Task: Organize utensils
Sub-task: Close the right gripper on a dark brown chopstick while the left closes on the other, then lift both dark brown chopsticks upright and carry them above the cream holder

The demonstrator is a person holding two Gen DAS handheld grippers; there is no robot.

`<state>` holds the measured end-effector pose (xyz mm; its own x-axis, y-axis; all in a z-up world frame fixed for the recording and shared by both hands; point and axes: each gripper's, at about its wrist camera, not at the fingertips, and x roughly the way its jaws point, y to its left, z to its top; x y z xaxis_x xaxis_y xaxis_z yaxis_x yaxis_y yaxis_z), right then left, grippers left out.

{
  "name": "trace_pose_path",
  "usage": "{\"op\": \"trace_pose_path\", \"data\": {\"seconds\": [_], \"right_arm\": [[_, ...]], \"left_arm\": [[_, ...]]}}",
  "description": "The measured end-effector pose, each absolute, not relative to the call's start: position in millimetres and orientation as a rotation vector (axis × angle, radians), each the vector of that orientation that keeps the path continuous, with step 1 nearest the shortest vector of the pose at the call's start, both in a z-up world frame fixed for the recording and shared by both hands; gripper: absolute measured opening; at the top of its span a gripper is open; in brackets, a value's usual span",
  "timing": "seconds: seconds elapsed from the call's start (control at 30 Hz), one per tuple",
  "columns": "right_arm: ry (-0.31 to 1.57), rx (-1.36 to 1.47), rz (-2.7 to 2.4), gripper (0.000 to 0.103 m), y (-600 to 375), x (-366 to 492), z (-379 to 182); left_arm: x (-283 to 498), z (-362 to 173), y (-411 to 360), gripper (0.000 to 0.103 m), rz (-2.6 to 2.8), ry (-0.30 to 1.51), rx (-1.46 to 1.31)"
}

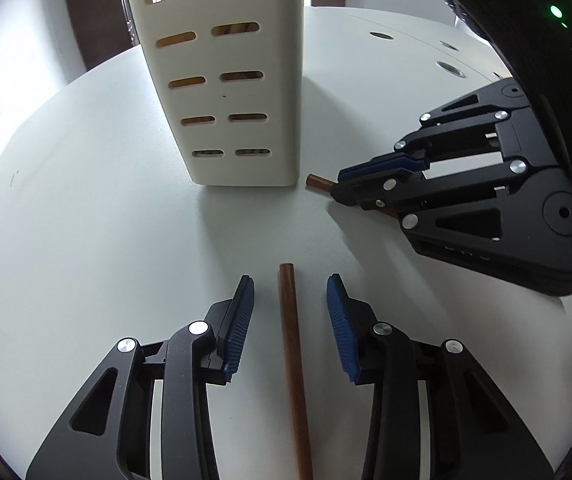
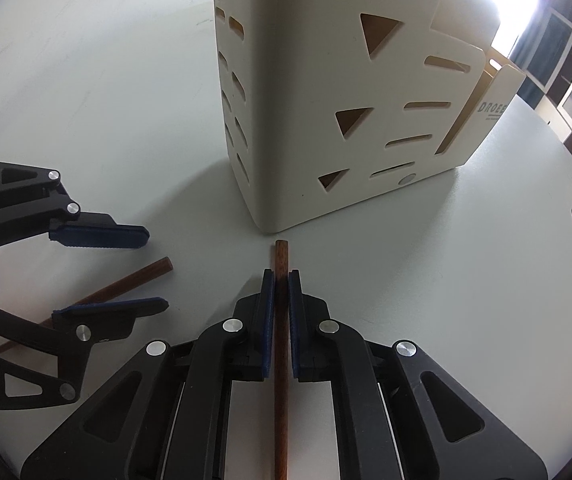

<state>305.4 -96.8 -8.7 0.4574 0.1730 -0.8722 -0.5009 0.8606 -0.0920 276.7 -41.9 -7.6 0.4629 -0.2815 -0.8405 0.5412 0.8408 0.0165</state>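
My right tongs (image 2: 281, 280) pinch one thin, stiff, light, slippery chopstick (image 2: 281, 344) near its end; my left tongs (image 1: 289, 294) stand half-open around another (image 1: 292, 344), not touching it.

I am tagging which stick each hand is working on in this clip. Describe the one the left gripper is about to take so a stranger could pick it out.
Start at the tall cream utensil holder standing on the white table. In front of it lie two brown wooden chopsticks. The wanted chopstick lies on the table between the left gripper's spread blue fingers, untouched, whereas the other chopstick is clamped in the right gripper.
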Motion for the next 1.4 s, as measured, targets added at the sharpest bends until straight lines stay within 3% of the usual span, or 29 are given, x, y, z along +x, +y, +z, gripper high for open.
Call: {"op": "trace_pose_path", "data": {"seconds": [0.03, 0.07, 0.1, 0.13, 0.4, 0.73, 0.9, 1.4], "right_arm": [[1.013, -0.366, 0.424, 0.007, -96.2, 304.6, -8.1], [1.01, -0.368, 0.419, 0.007, -95.8, 304.6, -8.0], [1.008, -0.369, 0.414, 0.007, -95.1, 304.7, -7.9], [1.008, -0.372, 0.411, 0.007, -94.4, 304.9, -7.9], [0.923, -0.33, 0.445, 0.007, -100.2, 298.3, 21.7], [0.49, -0.127, 0.479, 0.007, -133.2, 252.9, 122.1], [0.297, 0.01, 0.492, 0.007, -153.1, 238.3, 166.0], [0.048, 0.162, 0.481, 0.007, -178.9, 273.7, 237.3]], "left_arm": [[275.5, -7.0, -41.7, 0.034, -0.52, 0.962, 0.301], [275.4, -6.5, -42.6, 0.027, -0.526, 0.96, 0.304], [275.3, -6.2, -43.3, 0.01, -0.521, 0.955, 0.312], [275.2, -5.8, -43.0, 0.008, -0.518, 0.953, 0.314], [269.0, 7.4, -27.9, 0.007, -0.5, 0.913, 0.235], [223.9, 110.6, 7.6, 0.007, -0.443, 0.488, 0.068], [208.2, 144.8, 24.6, 0.007, -0.427, 0.378, 0.008], [205.9, 252.4, -40.5, 0.007, -0.303, 0.211, 0.017]]}}
